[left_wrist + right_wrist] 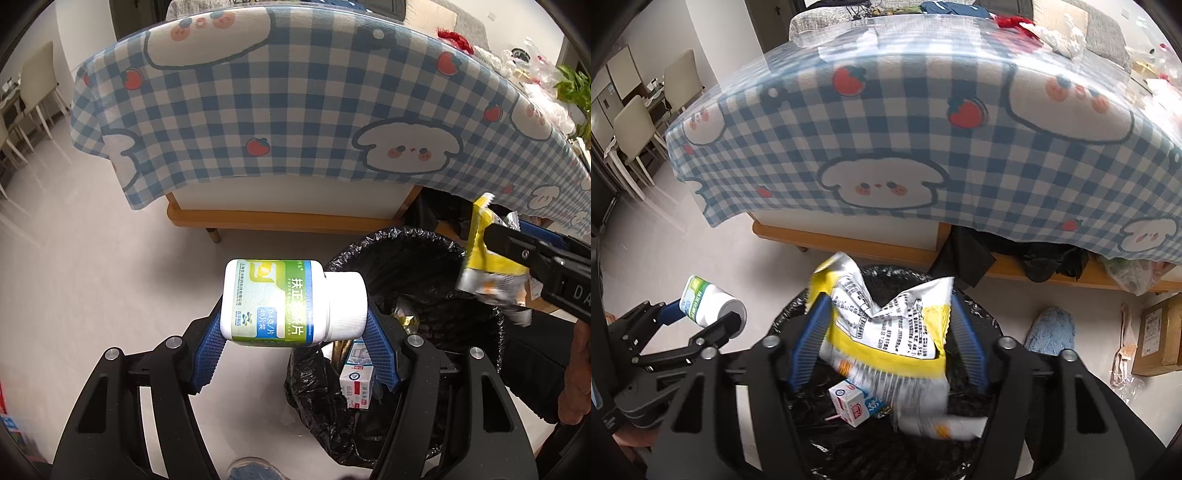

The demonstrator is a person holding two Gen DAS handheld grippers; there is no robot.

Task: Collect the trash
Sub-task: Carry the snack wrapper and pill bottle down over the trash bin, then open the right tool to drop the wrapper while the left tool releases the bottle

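Your left gripper [294, 338] clamps one white pill bottle [291, 302] lying sideways between its blue pads, base against the left pad and ribbed cap against the right, held over pale floor just left of the bin [410, 251]. From the left wrist you see the bottle's green and blue label head-on and, at the frame's right edge, your right gripper [495, 236] coming in side-on over the black-lined bin with the crumpled yellow and silver snack wrapper [487, 266]; part of your hand [580, 373] shows below it. The right wrist view gives what that one cannot: the wrapper [886, 328] seen from behind, printed side up, hanging between the spread blue fingers [809, 343] of your right gripper [888, 341] directly above the bin's mouth [798, 306], its lower edge smeared with motion blur. The jaws stand wide and the wrapper's edges reach the pads on both sides, though whether they press on it cannot be told. That view also shows your left gripper [713, 314] from the side, low at left, with the bottle [709, 302] pointing cap-first towards the bin. Inside the bin, one small white carton [849, 404] lies on the liner below the wrapper; the left view shows the same carton [356, 384] and a scrap of gold foil [404, 315] above it. Behind it all, one table draped in a blue-check cloth [923, 155] printed with puppies and strawberries, one blue slipper [1051, 330] and one cardboard box [1160, 336] on the floor at right.
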